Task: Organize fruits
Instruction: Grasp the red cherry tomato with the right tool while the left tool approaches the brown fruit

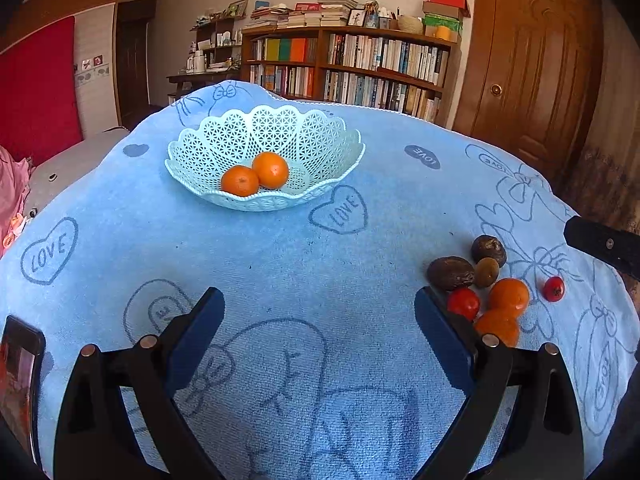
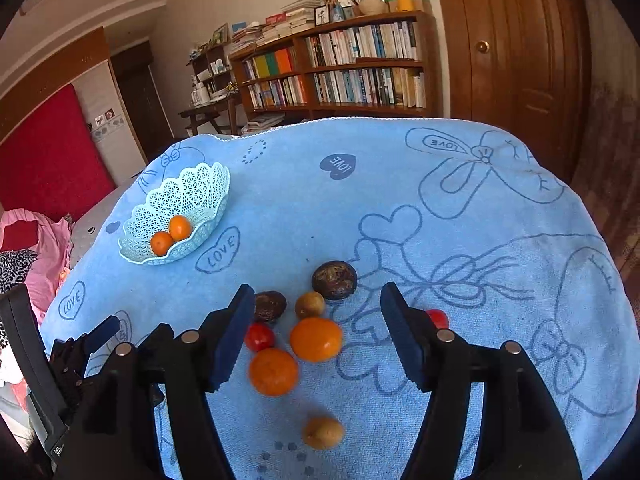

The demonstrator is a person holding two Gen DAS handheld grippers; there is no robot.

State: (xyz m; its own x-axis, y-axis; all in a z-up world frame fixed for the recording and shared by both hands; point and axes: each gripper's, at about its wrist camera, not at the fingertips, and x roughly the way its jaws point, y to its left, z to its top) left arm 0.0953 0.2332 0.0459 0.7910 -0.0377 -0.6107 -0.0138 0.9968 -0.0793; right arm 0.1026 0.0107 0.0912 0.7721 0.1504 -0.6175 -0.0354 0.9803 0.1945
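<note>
left gripper (image 1: 319, 316): fingers spread wide, holding nothing | right gripper (image 2: 318, 312): fingers spread wide, holding nothing

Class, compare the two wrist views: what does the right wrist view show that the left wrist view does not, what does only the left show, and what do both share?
Only the right wrist view shows a small brown fruit lying nearest the camera, apart from the cluster. Only the left wrist view shows a dark framed panel at its lower left edge. Both share the white basket holding two oranges, the blue towel, and open tongs.
</note>
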